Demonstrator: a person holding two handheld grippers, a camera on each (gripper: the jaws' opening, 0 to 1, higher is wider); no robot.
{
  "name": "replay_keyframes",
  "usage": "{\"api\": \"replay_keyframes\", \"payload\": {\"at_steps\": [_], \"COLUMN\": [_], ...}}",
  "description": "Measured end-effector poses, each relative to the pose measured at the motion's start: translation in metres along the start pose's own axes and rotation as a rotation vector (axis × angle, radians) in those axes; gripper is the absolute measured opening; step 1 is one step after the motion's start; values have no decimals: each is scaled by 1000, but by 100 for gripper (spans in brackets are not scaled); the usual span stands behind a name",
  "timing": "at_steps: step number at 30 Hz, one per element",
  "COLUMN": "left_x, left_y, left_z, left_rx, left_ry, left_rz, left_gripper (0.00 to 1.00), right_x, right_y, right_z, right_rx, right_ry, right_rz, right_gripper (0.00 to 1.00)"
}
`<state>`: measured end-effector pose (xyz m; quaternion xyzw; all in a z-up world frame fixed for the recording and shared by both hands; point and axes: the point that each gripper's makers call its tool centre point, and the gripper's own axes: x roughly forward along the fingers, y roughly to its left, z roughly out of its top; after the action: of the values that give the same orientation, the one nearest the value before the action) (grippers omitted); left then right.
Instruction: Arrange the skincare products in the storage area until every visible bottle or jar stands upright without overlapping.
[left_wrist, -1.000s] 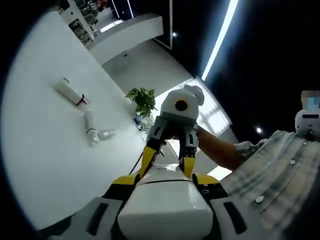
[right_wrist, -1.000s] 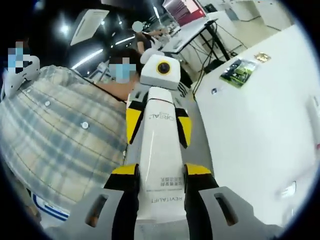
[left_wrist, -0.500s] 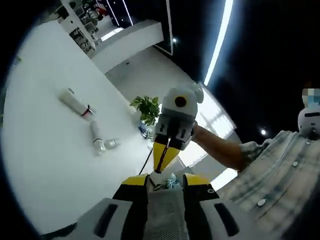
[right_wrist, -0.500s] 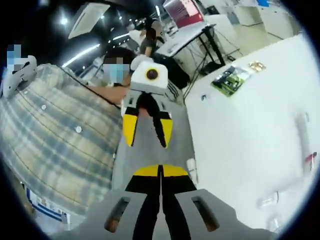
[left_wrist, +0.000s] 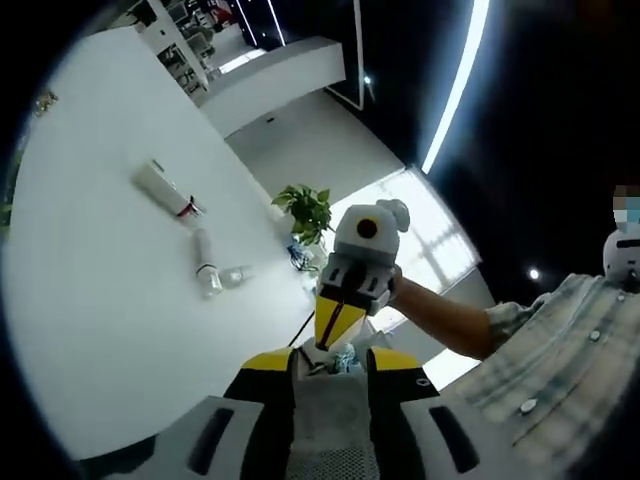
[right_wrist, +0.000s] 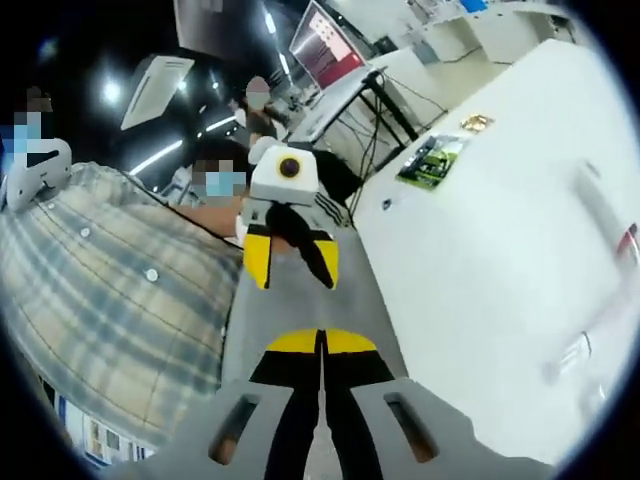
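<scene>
White table (left_wrist: 90, 300) runs across the left gripper view, tilted by the camera's roll; beyond its far edge a white counter, shelving, a potted plant (left_wrist: 308, 210) and a long ceiling light strip against a dark ceiling. On the table, three skincare items lie on their sides, none upright: a white tube with red band (left_wrist: 166, 190) farthest, then a slim white bottle (left_wrist: 205, 262), with a small clear bottle (left_wrist: 235, 275) just beside its near end; whether those two touch cannot be told. Left gripper (left_wrist: 330, 365): jaws parted around something pale with a bit of blue at the tips, too blurred to identify, so I cannot tell what it grips. The right gripper (left_wrist: 338, 318) faces it, held by a hand, yellow-tipped jaws pressed together to a point. In the right gripper view, its own jaws meet along a closed seam with nothing between them, over a grey patch (right_wrist: 300, 305). The left gripper appears opposite there with jaws spread. The table edge lies to the right, bearing a green packet (right_wrist: 428, 160); a person in a plaid shirt (right_wrist: 100, 290) stands left, with desks and a monitor behind.
</scene>
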<state>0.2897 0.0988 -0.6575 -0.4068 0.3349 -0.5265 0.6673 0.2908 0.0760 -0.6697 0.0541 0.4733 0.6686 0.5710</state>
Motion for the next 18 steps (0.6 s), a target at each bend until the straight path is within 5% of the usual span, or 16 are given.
{"api": "replay_keyframes", "payload": {"at_steps": [18], "left_x": [-4], "left_y": [9], "left_z": [7], "left_rx": [-38], "left_ry": [-41], "left_rz": [30], "left_gripper": [28], "right_x": [8], "right_y": [-2], "right_z": [3], "right_rx": [16], "right_ry": [-48], "right_rz": [-25], "right_gripper": [0]}}
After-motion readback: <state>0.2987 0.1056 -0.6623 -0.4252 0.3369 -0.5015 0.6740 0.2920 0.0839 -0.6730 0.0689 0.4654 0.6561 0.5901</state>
